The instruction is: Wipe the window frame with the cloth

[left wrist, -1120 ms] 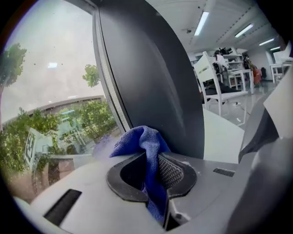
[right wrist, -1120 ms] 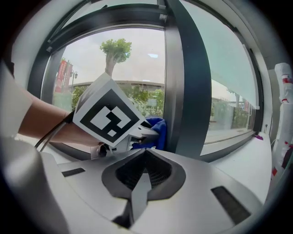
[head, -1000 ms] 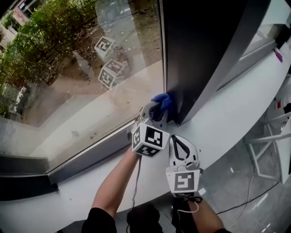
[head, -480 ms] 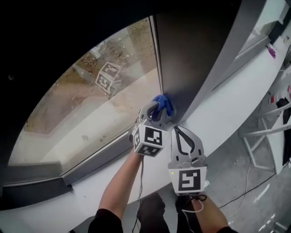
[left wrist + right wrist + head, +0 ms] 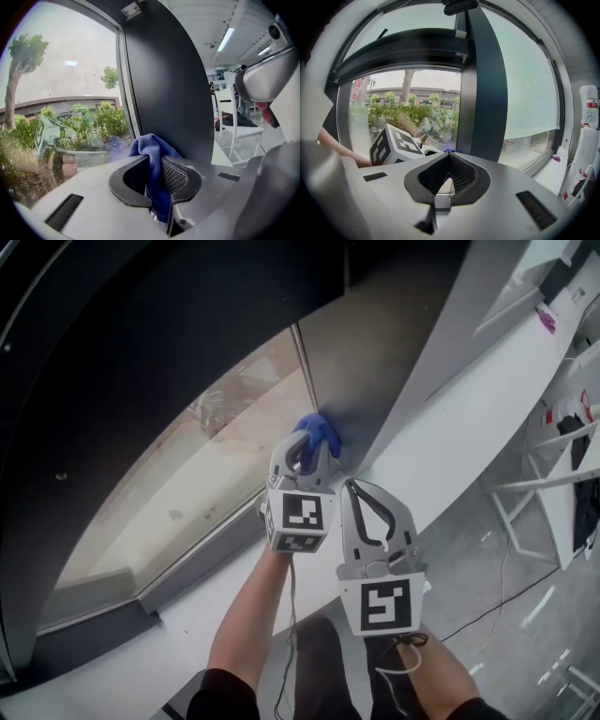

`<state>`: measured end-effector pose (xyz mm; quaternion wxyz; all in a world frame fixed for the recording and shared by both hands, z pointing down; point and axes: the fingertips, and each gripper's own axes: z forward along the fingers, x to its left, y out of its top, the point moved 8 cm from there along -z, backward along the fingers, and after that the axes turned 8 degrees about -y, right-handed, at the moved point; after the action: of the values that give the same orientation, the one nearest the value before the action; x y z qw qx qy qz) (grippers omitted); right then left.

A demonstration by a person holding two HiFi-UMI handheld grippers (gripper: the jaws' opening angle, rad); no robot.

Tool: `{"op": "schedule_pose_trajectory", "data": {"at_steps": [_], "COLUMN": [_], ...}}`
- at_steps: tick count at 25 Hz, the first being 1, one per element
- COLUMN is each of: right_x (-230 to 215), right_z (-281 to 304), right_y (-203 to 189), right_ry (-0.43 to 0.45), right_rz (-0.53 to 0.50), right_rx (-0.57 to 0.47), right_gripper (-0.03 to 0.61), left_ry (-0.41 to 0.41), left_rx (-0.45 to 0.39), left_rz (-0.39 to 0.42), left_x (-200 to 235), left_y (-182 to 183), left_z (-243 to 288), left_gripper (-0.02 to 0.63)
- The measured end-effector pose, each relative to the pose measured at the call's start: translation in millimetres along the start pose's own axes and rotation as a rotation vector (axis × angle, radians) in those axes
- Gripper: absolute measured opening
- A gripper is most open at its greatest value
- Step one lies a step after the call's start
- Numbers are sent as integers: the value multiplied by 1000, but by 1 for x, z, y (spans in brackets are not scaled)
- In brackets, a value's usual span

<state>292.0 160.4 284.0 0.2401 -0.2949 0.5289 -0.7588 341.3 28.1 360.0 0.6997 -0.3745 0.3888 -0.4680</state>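
Since half a second ago both grippers sit slightly higher in the head view, and the blue cloth [image 5: 322,433] remains against the same dark upright.

Nearest, the right gripper [image 5: 354,486] is held just beside the left one, above the white sill [image 5: 450,446]. Its jaws are closed tip to tip with nothing between them; its own view confirms the pads meet and hold nothing [image 5: 449,155].

Just ahead, the left gripper [image 5: 306,442] is clamped on the cloth. In the left gripper view [image 5: 157,161] the folded cloth [image 5: 152,145] fills the gap between the pads and bulges out past the tips.

That protruding fold is pressed against the window frame [image 5: 375,362] — the dark vertical mullion — at its edge next to the glass pane [image 5: 216,456], low down near the sill. From the left gripper view the mullion [image 5: 164,84] rises directly behind the cloth, with a pale seal strip [image 5: 129,93] running up beside it.

Beyond the glass [image 5: 70,70] are shrubs and trees; the pane carries a faint reflection of a marker cube [image 5: 44,136]. To the right of the mullion, a white chair [image 5: 234,126] stands further back in the room.
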Motion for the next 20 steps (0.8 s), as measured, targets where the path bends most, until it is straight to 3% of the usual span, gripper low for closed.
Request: {"op": "schedule_pose_trajectory", "data": {"at_steps": [6, 20], "right_x": [-9, -25], "right_z": [-12, -18], "right_y": [24, 72], "right_ry": [5, 27], "right_rz": [-3, 12], "right_rx": [-12, -107], "right_gripper": [6, 6], "left_ry": [3, 61], "left_rx": [11, -69], "left_rz": [-11, -17], "left_x": [1, 9], "left_y": [20, 74], "left_z": [-8, -36], "left_gripper": [51, 51]}}
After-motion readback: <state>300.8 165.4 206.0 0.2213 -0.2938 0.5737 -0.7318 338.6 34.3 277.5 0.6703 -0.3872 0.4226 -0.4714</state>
